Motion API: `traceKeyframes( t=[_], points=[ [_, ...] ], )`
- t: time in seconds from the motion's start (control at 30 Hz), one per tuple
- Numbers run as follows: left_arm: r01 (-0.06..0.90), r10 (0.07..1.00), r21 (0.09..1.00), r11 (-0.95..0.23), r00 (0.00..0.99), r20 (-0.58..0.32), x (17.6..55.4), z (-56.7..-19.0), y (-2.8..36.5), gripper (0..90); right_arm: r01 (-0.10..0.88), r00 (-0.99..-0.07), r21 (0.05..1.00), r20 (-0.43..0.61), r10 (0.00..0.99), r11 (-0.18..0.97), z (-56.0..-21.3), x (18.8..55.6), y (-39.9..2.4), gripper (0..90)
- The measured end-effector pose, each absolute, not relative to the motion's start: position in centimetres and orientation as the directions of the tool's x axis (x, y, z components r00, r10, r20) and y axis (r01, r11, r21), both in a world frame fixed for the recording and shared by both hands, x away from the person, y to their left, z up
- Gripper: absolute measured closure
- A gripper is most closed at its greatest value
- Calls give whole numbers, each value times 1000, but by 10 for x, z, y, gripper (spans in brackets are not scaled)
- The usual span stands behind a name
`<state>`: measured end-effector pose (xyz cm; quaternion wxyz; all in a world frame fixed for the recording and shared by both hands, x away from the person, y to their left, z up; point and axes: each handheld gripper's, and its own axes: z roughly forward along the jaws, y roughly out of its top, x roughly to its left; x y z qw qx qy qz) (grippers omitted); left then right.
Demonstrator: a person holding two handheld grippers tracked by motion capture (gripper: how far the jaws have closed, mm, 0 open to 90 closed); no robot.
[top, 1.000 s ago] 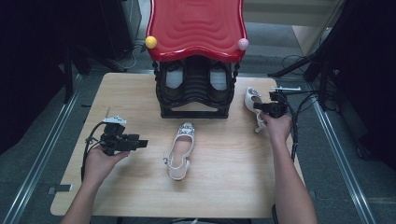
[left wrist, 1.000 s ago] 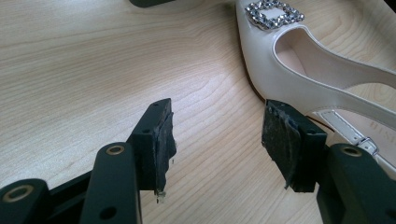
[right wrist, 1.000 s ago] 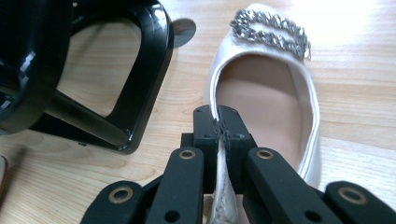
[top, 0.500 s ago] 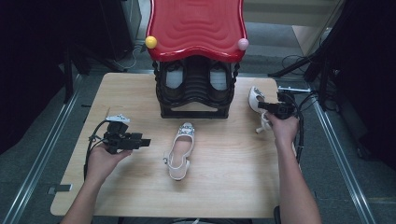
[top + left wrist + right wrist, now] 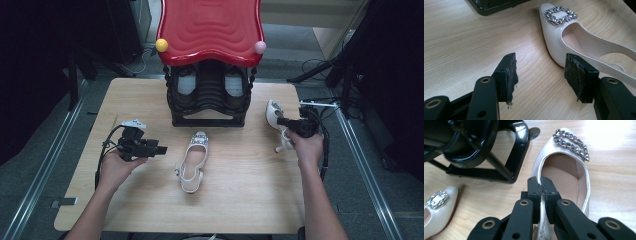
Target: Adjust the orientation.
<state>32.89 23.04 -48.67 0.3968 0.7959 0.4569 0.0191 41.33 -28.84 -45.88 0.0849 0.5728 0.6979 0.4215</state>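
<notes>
1. On the wooden table [image 5: 100, 200], far left in the high view, left gripper [image 5: 161, 149] sits in the person's left hand [image 5: 116, 167], jaws spread with nothing between, pointing toward the middle shoe [image 5: 192, 162].
2. Left gripper view adds detail: worn black pads [image 5: 511, 75], bare wood in the gap, middle shoe's toe with its rhinestone buckle [image 5: 560, 15] just past the right jaw, apart from it.
3. Centre, high view: middle shoe lies flat, toe toward the black shoe rack [image 5: 210, 95] under a red top [image 5: 210, 27].
4. Right of the rack, right gripper [image 5: 281, 121] pinches the side wall of the second shoe [image 5: 274, 114], near the table's right edge.
5. Right gripper view shows what the high view can't: jaws pressed on the thin rim [image 5: 543, 195], buckle [image 5: 571, 142] ahead, rack frame at left.
</notes>
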Motion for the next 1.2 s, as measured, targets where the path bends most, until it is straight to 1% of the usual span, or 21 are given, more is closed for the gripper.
traceKeyframes(
  t=[0.37,0.6,0.93,1.2],
  points=[
    [697,729,661,-279,602,-327,336,-487,225,419,733,-358,680,364,860,16,-460,386,-282,885],
    [690,727,668,-281,607,-321,338,-487,222,419,730,-392,682,365,844,43,-459,371,-272,885],
    [685,722,669,-288,614,-318,340,-487,219,419,727,-441,680,357,823,94,-458,354,-254,885],
    [684,721,669,-290,616,-317,340,-487,219,419,730,-486,670,366,793,138,-461,347,-235,885]
  ],
)
